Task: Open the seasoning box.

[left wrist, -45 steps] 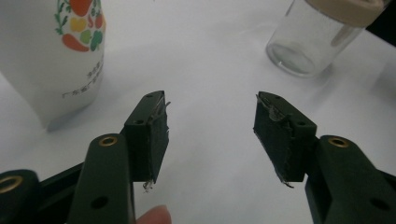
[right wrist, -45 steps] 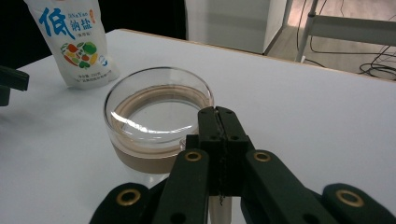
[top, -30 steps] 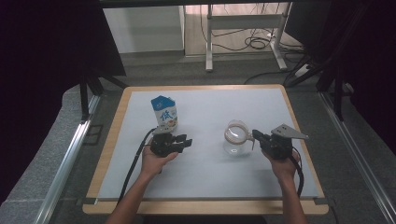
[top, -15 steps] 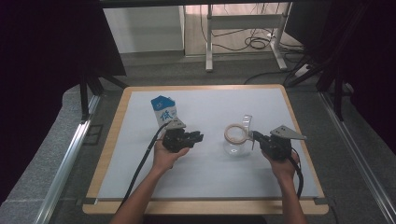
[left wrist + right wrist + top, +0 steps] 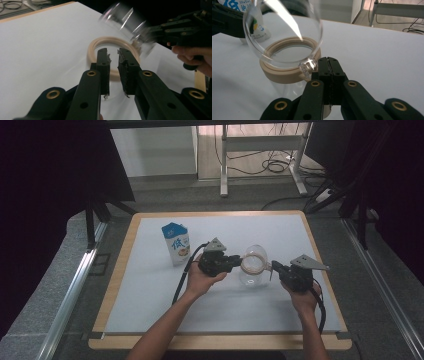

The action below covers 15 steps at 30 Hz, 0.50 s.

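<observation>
Table (image 5: 150, 285): white mat, milk carton (image 5: 176, 242) standing well off to your left gripper's far-left side, untouched. Jar (image 5: 252, 270): sitting between your two grippers, its beige rim ring (image 5: 100, 45) just ahead of the left tips. Left gripper (image 5: 113, 53): jaws slightly apart, closing in on the ring, not gripping yet. Right gripper (image 5: 327, 61): jaws pressed together on the clear glass lid (image 5: 284, 32), which you are tilting up off the ring. Opening looks underway; pouring is likely remaining.

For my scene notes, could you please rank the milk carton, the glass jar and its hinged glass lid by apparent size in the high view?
1. Milk carton, plainly largest.
2. Glass jar with its beige ring.
3. Hinged glass lid, tipped open behind; it is transparent and overlaps the jar, so the last two are close.
</observation>
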Each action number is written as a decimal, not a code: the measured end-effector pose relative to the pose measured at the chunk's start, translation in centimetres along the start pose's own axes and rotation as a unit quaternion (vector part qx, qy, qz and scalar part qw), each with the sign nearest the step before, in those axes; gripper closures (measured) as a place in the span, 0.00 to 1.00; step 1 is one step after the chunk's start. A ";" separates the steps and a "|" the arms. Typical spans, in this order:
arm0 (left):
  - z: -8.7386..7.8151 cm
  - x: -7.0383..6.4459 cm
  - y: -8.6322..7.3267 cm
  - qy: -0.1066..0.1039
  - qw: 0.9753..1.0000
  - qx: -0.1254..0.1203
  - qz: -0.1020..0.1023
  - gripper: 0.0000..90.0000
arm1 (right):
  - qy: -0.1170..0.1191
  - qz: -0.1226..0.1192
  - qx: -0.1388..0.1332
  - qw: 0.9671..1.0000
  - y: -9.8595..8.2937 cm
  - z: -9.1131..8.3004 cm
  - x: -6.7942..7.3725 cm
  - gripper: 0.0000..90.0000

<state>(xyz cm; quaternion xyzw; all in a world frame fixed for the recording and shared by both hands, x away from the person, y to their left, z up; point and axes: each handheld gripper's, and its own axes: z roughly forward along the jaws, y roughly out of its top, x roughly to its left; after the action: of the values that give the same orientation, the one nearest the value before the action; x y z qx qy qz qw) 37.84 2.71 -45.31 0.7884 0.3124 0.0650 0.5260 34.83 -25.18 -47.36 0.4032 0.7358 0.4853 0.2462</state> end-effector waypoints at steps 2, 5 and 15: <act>0.7 0.1 0.4 -0.007 1.000 -0.003 -0.004 0.88 | 0.000 0.000 -0.001 1.000 0.0 0.0 0.1 1.00; 0.3 0.3 0.5 -0.003 1.000 -0.015 -0.008 0.90 | -0.002 -0.001 -0.001 1.000 0.0 0.0 0.1 1.00; -0.7 1.2 0.0 0.008 1.000 -0.014 -0.015 0.89 | 0.001 -0.019 -0.023 1.000 0.9 -0.1 1.3 1.00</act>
<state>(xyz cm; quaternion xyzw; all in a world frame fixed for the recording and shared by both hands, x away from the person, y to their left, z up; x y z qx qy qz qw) 38.49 4.00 -45.31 0.7756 0.3277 0.0671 0.5353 34.40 -23.97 -46.47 0.3834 0.7321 0.4975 0.2636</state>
